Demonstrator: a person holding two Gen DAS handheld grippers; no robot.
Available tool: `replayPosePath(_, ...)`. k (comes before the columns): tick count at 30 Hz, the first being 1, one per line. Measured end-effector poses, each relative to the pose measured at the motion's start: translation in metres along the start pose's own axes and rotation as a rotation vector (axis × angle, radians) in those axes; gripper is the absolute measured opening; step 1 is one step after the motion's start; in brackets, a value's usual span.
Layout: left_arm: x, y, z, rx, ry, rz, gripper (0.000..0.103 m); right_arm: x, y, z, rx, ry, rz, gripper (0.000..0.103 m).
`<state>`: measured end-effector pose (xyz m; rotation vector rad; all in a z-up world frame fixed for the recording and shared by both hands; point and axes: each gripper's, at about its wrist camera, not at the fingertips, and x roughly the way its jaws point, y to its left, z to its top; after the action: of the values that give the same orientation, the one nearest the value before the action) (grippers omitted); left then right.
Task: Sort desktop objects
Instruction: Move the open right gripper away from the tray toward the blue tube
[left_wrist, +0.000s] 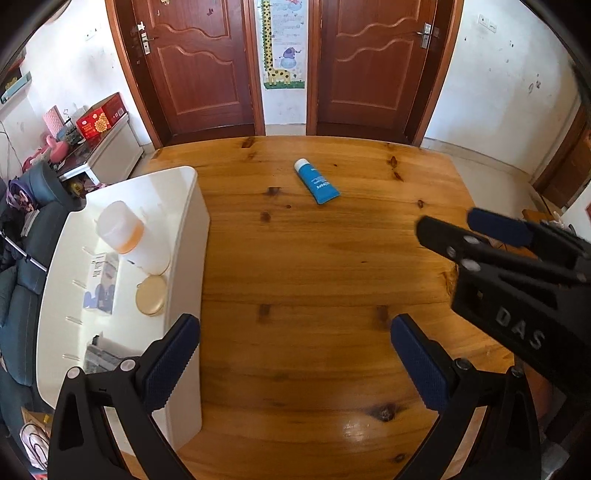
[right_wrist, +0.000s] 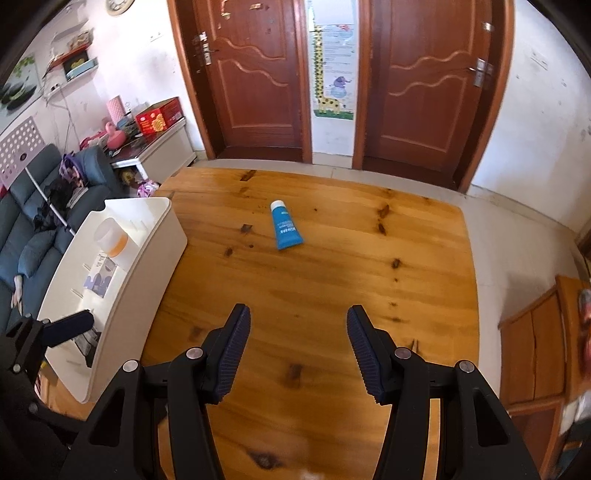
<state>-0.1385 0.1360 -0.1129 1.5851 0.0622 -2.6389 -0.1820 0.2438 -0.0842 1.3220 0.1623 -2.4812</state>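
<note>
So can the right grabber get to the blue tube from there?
Probably yes. The right gripper is open and points toward the blue tube, which lies alone on the wooden table, with only bare wood between them.

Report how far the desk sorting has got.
Done: the white organizer already holds a bottle with an orange band, a round compact and a small printed box.
In hand: nothing. The left gripper and right gripper both have their jaws open and empty above the wooden table.
Left: the blue tube lies alone on the table, outside the organizer.
</note>
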Motion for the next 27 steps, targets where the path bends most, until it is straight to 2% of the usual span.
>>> replayPosePath(6, 0.013, -0.006, -0.003, -0.005, 0.015, -0.01, 0.103, 0.028, -0.003, 0.013, -0.031, 0.018, 0.02, 0.054)
replayPosePath(17, 0.014, 0.004, -0.008, -0.032, 0.026, -0.018, 0.103, 0.085, 0.001, 0.039, -0.052, 0.07, 0.052, 0.054)
replayPosePath(27, 0.017, 0.012, -0.015, -0.03, 0.043, -0.032, 0.103, 0.133, 0.012, 0.056, -0.043, 0.079, 0.026, 0.054)
